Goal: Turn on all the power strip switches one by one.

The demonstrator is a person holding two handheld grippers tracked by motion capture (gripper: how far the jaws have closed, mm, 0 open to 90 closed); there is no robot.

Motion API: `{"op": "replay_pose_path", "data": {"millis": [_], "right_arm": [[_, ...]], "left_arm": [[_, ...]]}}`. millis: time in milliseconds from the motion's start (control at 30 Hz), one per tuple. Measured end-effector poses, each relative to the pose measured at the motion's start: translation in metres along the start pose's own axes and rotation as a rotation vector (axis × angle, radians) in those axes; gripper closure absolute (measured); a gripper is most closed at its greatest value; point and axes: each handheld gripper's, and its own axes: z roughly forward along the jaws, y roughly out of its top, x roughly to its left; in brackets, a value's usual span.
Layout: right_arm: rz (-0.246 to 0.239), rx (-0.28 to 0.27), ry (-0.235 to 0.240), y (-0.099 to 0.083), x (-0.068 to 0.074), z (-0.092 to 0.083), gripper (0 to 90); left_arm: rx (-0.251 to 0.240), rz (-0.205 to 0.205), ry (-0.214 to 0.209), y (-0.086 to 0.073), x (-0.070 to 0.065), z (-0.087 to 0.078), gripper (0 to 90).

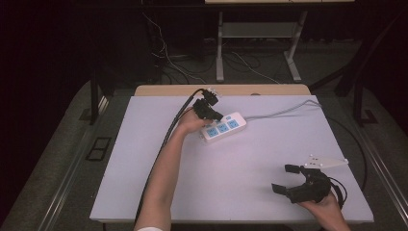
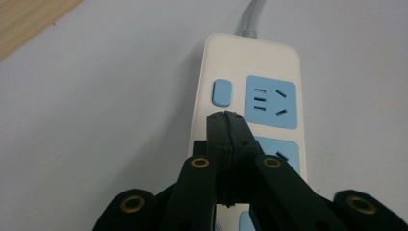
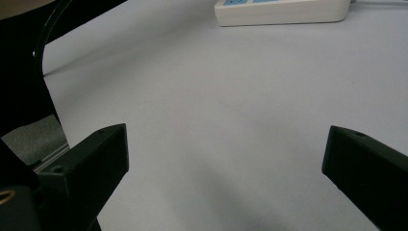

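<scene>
- Left gripper (image 2: 226,115) — jaws pressed together, tips over power strip (image 2: 250,96), near its blue switch (image 2: 222,92); may miss sideways.
- Right gripper (image 1: 285,178) — jaws spread, well apart from strip.

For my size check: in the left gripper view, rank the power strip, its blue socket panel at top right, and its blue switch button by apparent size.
1. power strip, largest, partly hidden by the shut left gripper.
2. blue socket panel.
3. blue switch button, smallest.
</scene>
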Motion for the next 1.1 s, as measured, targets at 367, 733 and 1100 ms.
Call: {"op": "replay_pose_path", "data": {"millis": [367, 733, 1100], "right_arm": [[0.002, -0.002, 0.002, 0.0001, -0.0009, 0.0004, 2.1], [0.001, -0.001, 0.002, 0.0, -0.0004, 0.0001, 2.2], [-0.001, 0.0, 0.002, -0.0001, 0.0, 0.0002, 2.2]], "left_arm": [[0.017, -0.001, 0.004, -0.0012, 0.0, 0.0029, 89.1], [-0.007, -0.02, -0.006, -0.0051, 0.0011, 0.0029, 89.1], [-0.025, -0.038, -0.022, -0.0092, 0.0041, 0.0034, 89.3]]}}
